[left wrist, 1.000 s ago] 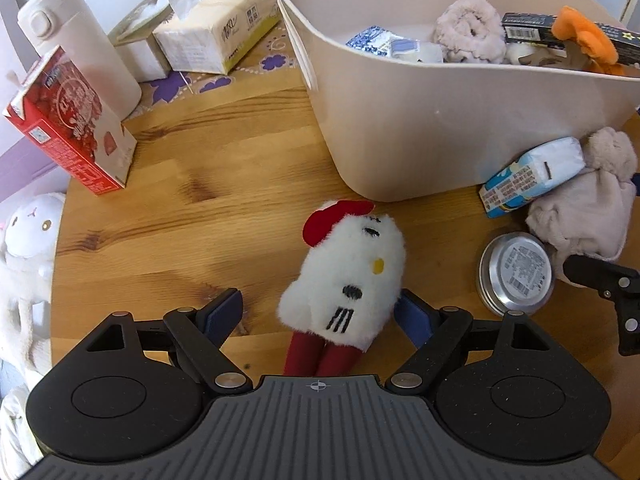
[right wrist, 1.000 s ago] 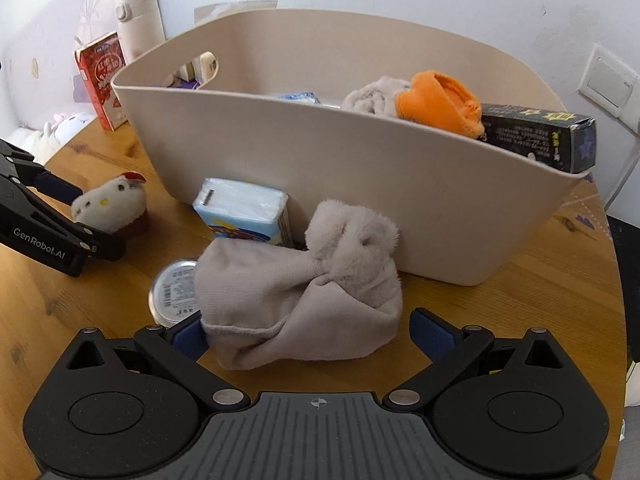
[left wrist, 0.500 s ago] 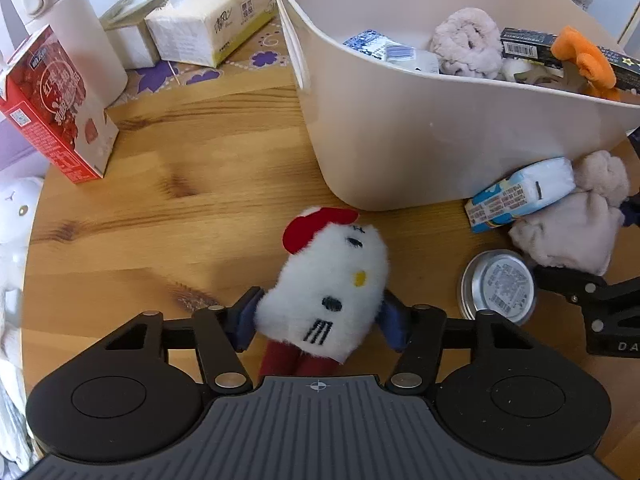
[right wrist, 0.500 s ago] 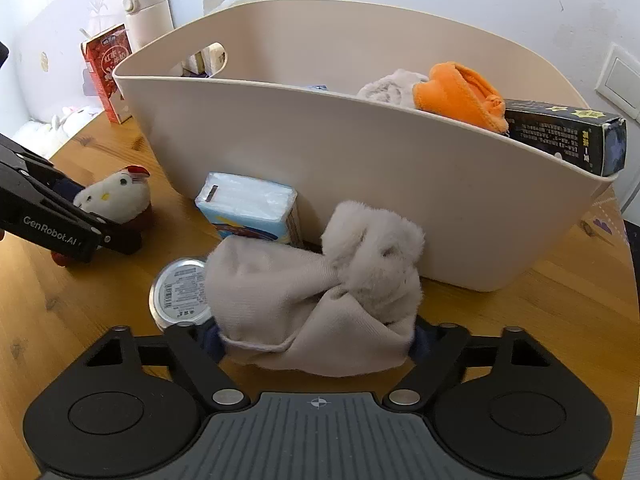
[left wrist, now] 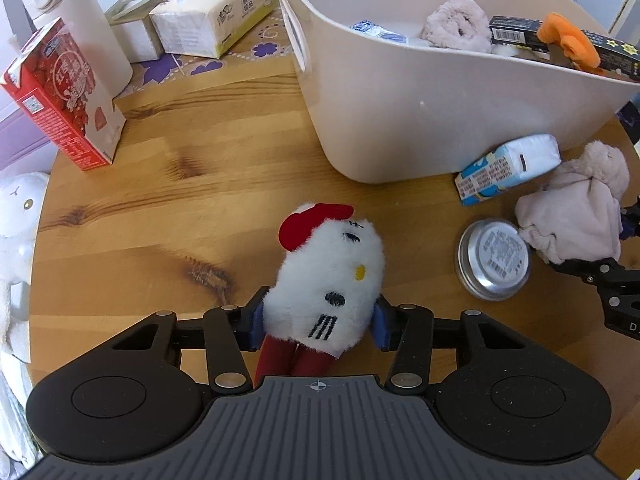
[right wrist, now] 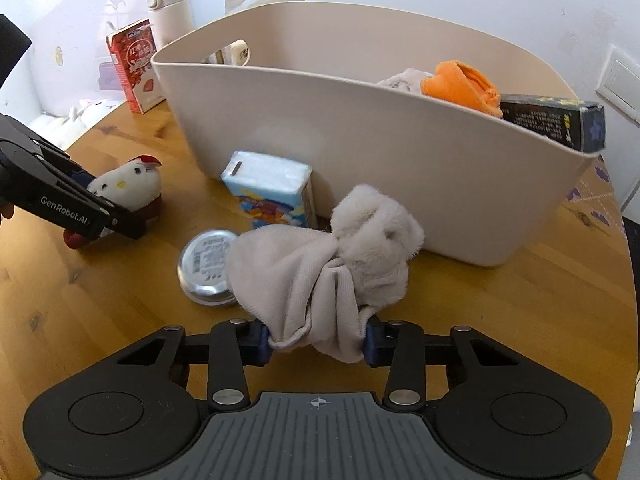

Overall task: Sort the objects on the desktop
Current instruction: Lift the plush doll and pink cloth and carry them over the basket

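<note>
Right now my left hand-held gripper (left wrist: 318, 322) is pinching the white plush toy (left wrist: 330, 280) with the red cap: both blue pads press into its fluffy sides, low on the body just above its red legs, and its head points away from me toward the beige bin (left wrist: 440, 92). The toy lies on the wooden bench (left wrist: 160, 220), apart from the bin's near wall.

My right hand-held gripper (right wrist: 318, 342) is pinching the grey fuzzy cloth bundle (right wrist: 320, 268); the pads squeeze its smoother lower end, so the fabric bunches between them, while the fluffier knot sits farther out, close to the bin (right wrist: 400, 168). From the left wrist view the same bundle (left wrist: 576, 216) shows at the far right with my right gripper's black fingers beside it.

Just left of the bundle is a round silver tin (right wrist: 206, 266), lying flat on the bench and partly tucked under the cloth's edge. Behind it a blue-and-white tissue pack (right wrist: 270, 190) stands right at the bin's wall. Inside the bin I can see an orange plush item (right wrist: 464, 84), a dark box (right wrist: 552, 122) resting at the rim, and a pale fuzzy piece (left wrist: 458, 26).

Beyond the toy, at the bench's far left, stand a red carton (left wrist: 64, 96), a white flask (left wrist: 76, 24) and a tissue packet (left wrist: 216, 12).
</note>
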### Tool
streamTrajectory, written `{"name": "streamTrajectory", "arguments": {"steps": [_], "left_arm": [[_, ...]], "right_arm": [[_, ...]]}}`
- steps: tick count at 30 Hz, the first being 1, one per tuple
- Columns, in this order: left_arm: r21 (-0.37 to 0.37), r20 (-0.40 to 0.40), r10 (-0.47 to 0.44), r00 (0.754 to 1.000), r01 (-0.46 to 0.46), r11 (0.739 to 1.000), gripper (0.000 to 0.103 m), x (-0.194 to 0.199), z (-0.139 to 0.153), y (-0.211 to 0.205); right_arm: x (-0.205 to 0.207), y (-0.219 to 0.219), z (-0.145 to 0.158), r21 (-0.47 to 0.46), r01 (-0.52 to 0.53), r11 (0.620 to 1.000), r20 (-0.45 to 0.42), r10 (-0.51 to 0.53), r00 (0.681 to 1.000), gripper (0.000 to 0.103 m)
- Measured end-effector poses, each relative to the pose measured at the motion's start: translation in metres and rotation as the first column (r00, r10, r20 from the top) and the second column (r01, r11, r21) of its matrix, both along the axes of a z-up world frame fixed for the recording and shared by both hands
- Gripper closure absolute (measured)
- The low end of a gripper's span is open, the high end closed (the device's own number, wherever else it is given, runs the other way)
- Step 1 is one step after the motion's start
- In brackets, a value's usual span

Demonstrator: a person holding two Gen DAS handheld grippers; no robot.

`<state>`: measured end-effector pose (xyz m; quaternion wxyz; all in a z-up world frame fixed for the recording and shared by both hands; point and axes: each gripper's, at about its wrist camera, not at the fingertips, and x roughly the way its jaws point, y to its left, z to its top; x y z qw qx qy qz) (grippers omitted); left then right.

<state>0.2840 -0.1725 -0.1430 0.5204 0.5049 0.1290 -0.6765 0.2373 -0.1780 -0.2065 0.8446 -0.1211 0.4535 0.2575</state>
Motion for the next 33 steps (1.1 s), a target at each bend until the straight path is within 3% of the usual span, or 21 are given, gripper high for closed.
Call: {"name": "streamTrajectory", "arguments": {"steps": [10,26,33], "left_arm": [[-0.022,-0.011,-0.028,1.0,0.027,0.999,0.053,0.014,0.012,0.021],[-0.084,-0.044,-0.082,0.996,0.078,0.993,0.053,0.034,0.049,0.06],[-0.153,-0.059,-0.142,0.988,0.131,0.979,0.053,0.039,0.069,0.079]], "right_arm": [[-0.028,-0.009,0.017,0.011,0.022,1.0,0.012,-0.022,1.0,0.073],[-0.083,-0.025,0.055,0.04,0.118,0.992,0.086,-0.121,0.989,0.074],[-0.099,-0.036,0.078,0.063,0.164,0.984,0.134,-0.171,0.976,0.074]]}}
